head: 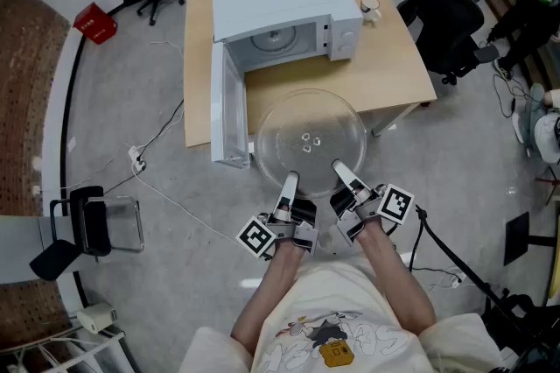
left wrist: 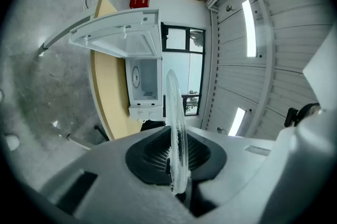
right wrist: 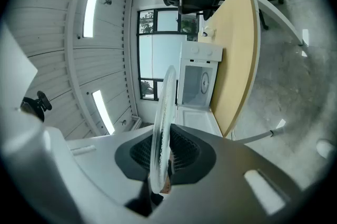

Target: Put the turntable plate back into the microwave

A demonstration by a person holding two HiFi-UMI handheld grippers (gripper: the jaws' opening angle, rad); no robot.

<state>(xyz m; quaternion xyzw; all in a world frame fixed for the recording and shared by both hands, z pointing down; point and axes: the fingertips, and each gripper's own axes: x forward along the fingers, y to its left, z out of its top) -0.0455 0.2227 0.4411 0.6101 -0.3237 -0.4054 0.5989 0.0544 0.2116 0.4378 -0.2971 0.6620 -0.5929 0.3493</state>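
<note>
Left gripper (head: 290,180): jaws clamped on the near rim of the glass turntable plate (head: 308,139); in the left gripper view the rim runs edge-on between the black ribbed pads (left wrist: 152,157), pressed on both faces. Right gripper (head: 338,167): same hold, jaws closed on the near rim just beside the left one; its own view shows the glass edge pinched between its pads (right wrist: 184,152). Both grippers lie roughly level and point away from the person, with the marker cubes (head: 257,237) to the outside of each hand. The plate is carried flat between the two grips, clear glass with a small raised hub pattern at its centre. From the head view it hangs over the near edge of the wooden table (head: 394,65), partly over tabletop and partly over floor; whether it touches the table cannot be told. Directly beyond it is the white microwave (head: 284,8), its cavity open toward the person. The microwave door (head: 226,104) is swung fully out to the left, its far end just beside the plate's left rim. A small white cup (head: 371,7) stands on the table to the right of the microwave. A black office chair (head: 446,3) is right of the table, a red box (head: 95,23) is on the floor at far left, and a white cable with a power strip (head: 137,158) trails across the grey floor.
</note>
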